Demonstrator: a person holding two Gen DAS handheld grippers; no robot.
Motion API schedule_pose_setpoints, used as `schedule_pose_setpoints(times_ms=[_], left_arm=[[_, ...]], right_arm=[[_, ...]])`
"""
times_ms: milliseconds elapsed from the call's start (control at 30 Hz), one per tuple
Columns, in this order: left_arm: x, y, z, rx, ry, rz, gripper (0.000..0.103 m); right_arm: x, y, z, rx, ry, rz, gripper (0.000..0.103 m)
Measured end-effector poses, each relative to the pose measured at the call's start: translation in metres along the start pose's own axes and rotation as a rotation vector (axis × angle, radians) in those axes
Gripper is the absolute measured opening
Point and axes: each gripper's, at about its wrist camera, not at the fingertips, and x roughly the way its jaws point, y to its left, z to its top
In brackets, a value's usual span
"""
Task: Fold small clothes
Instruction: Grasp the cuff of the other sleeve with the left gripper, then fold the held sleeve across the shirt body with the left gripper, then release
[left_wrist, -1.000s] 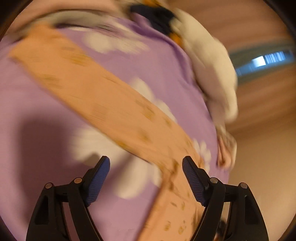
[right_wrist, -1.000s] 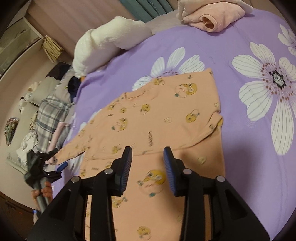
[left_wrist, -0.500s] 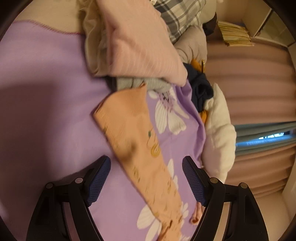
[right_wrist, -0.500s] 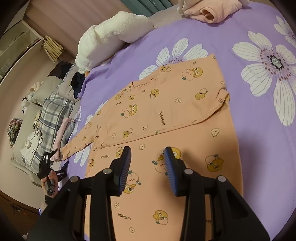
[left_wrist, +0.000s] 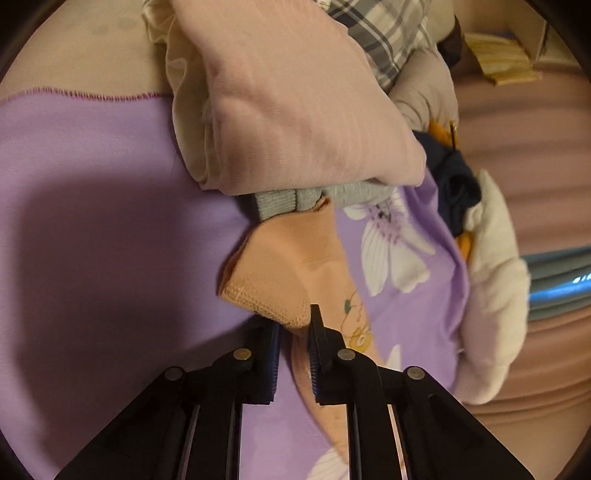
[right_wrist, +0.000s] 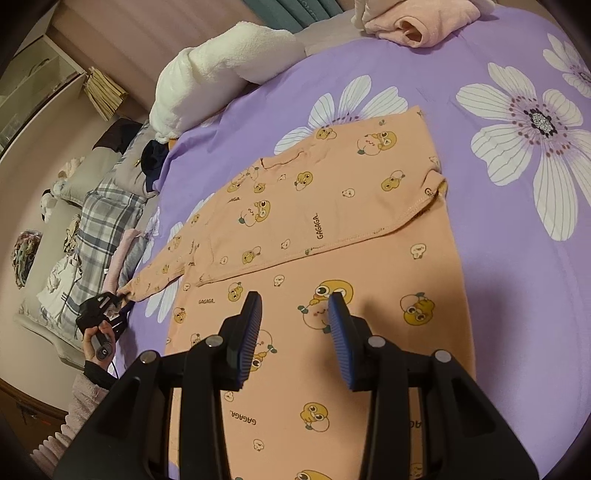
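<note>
A peach long-sleeved top with cartoon prints (right_wrist: 332, 206) lies spread on the purple flowered bedsheet (right_wrist: 491, 295), its lower part folded over. Its long sleeve (right_wrist: 159, 277) runs out to the left. In the left wrist view the sleeve's ribbed cuff (left_wrist: 273, 273) sits between the pads of my left gripper (left_wrist: 294, 321), whose jaws are closing on it. The right wrist view shows that same left gripper (right_wrist: 107, 306) in a hand at the sleeve's end. My right gripper (right_wrist: 294, 299) hovers open over the top's lower half, with nothing between its fingers.
A stack of folded pink and cream clothes (left_wrist: 288, 92) and a grey garment (left_wrist: 280, 201) lie just beyond the cuff. A white fluffy pillow (right_wrist: 221, 74), plaid fabric (right_wrist: 99, 229) and dark clothes (right_wrist: 153, 158) line the bed's edge. Folded pink clothes (right_wrist: 417, 18) sit far right.
My left gripper swung along the sleeve to its cuff, and its wide jaws came together on it. The right gripper barely shifted over the top.
</note>
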Motion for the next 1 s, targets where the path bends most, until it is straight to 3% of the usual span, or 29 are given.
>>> schedule_pose_setpoints(times_ms=[100,267,400,700,1000], left_arm=[[-0.012,-0.022,-0.005,0.101,-0.019,0.04,0.011],[-0.037,-0.08,-0.025,0.292,-0.053,-0.005,0.011],[-0.051,-0.135,-0.06,0.457,-0.051,-0.055,0.011],[-0.042,-0.238,-0.19,0.775,0.082,-0.131,0.011],[-0.005,-0.279,-0.336,1.018,0.231,-0.149,0.011]], right_arm=[[-0.002,0.002,-0.002,-0.013,-0.003,-0.001,0.038],[-0.005,0.001,-0.006,-0.006,-0.009,0.018,0.038],[-0.009,-0.001,-0.01,-0.009,-0.018,0.031,0.038],[-0.024,-0.011,-0.013,0.007,-0.056,0.062,0.038],[-0.041,-0.048,-0.019,0.091,-0.094,0.072,0.038]])
